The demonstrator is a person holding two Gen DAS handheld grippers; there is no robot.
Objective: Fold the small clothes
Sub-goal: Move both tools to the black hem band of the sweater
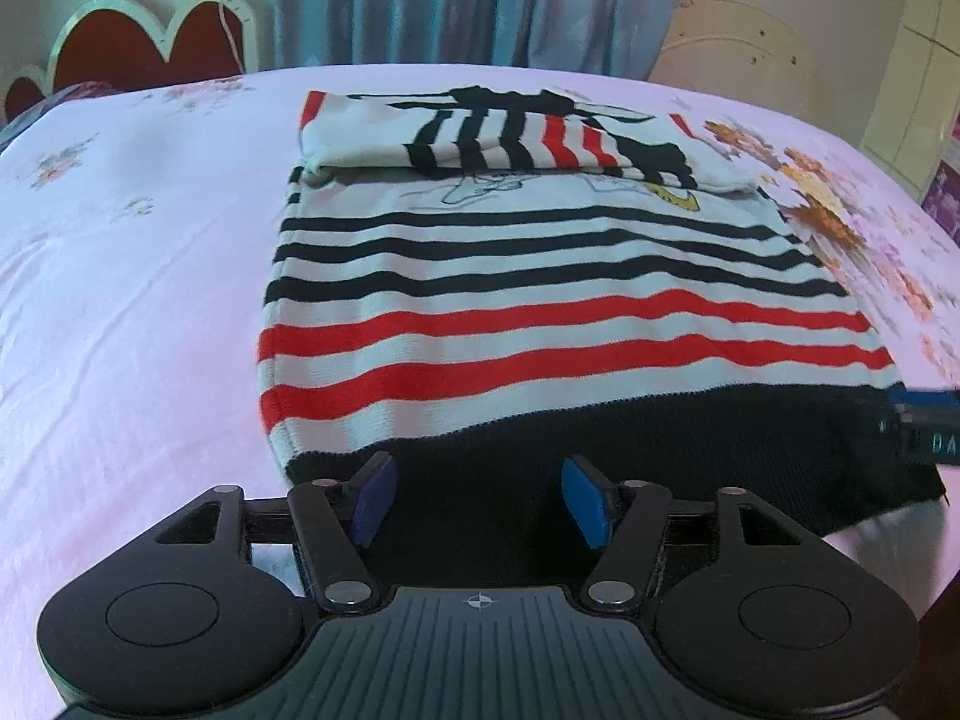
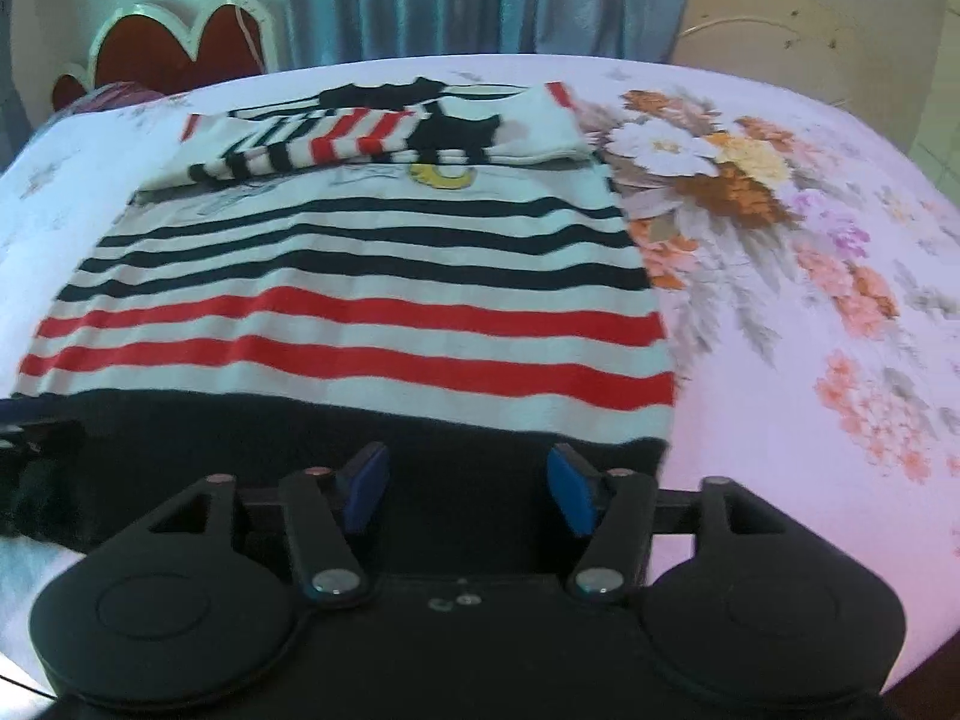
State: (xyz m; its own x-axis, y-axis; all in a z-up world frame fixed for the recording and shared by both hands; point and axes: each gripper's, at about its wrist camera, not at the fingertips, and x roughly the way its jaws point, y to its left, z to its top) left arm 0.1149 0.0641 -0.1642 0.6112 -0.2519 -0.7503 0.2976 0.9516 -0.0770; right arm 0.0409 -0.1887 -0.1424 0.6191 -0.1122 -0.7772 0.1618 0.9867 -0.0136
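Left wrist view: striped sweater (image 1: 540, 312) flat on bed (image 1: 132, 276), sleeves folded across its top, black hem nearest and running crosswise under left gripper (image 1: 477, 501) and right gripper (image 2: 468, 489), both spread apart, empty.

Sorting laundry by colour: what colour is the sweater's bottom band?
Black hem, below red stripes; clearest in the left wrist view.

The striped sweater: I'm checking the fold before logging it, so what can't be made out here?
- Striped sweater print: both wrist views, covered by the folded-down sleeves.
- Black hem near edge: hidden behind each gripper body.
- Right gripper in the left view: blurred, cut off by the frame edge.
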